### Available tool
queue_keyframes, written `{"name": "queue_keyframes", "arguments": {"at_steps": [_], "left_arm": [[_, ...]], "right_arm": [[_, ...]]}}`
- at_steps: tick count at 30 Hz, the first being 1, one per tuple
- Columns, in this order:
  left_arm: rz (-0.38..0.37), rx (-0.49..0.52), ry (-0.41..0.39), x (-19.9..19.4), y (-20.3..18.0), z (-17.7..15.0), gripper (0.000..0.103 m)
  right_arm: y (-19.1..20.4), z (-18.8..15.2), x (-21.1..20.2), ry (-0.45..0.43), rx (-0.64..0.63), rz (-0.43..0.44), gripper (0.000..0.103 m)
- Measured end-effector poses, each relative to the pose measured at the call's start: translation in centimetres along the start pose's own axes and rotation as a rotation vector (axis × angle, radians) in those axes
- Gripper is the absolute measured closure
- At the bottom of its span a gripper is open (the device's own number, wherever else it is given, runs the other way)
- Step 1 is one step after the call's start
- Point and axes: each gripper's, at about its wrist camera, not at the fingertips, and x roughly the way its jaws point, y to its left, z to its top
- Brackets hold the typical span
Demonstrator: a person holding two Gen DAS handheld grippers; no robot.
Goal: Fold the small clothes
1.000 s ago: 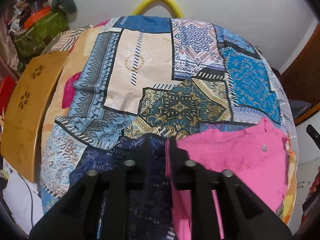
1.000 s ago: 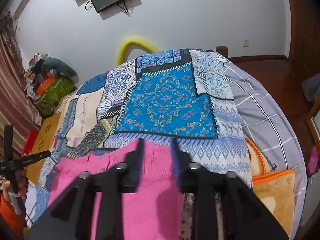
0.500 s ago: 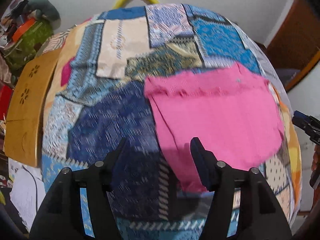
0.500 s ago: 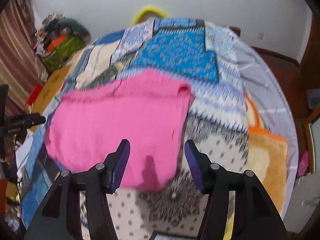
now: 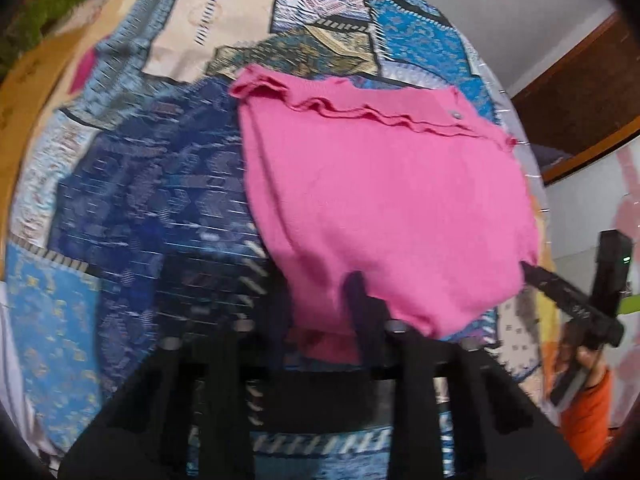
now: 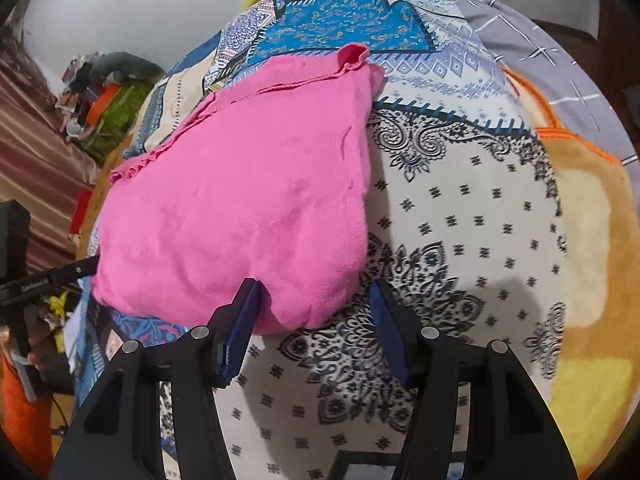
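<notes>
A small pink knitted garment (image 5: 384, 200) lies flat on the patchwork bedspread (image 5: 152, 216), its frilled edge at the far side. It also shows in the right wrist view (image 6: 240, 200). My left gripper (image 5: 316, 304) is open, its fingers astride the garment's near left corner. My right gripper (image 6: 314, 304) is open, its blue-padded fingers astride the garment's near right corner. Each gripper shows at the edge of the other's view. The left view is blurred.
The bed fills both views. An orange and yellow blanket (image 6: 592, 216) lies at the right edge. A wooden board (image 5: 24, 92) stands left of the bed. A cluttered pile (image 6: 104, 92) sits at the far left by the wall.
Both grippers let go of the pink garment's far edge, opened and drew back toward me. They now stand at its near corners. The garment lies spread flat.
</notes>
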Motion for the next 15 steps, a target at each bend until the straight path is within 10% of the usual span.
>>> {"name": "queue_keyframes", "arguments": {"at_steps": [6,15], "left_arm": [[0.011,0.047,-0.059,-1.9,-1.0,-0.4,0.096],[0.117,0.063,-0.143,-6.2,1.2,-0.9,0.096]], "right_arm": [[1.0,0.0,-0.1,-0.035,0.003,0.037,0.087],[1.6,1.1,-0.3,-0.101,-0.025,0.009,0.093]]}}
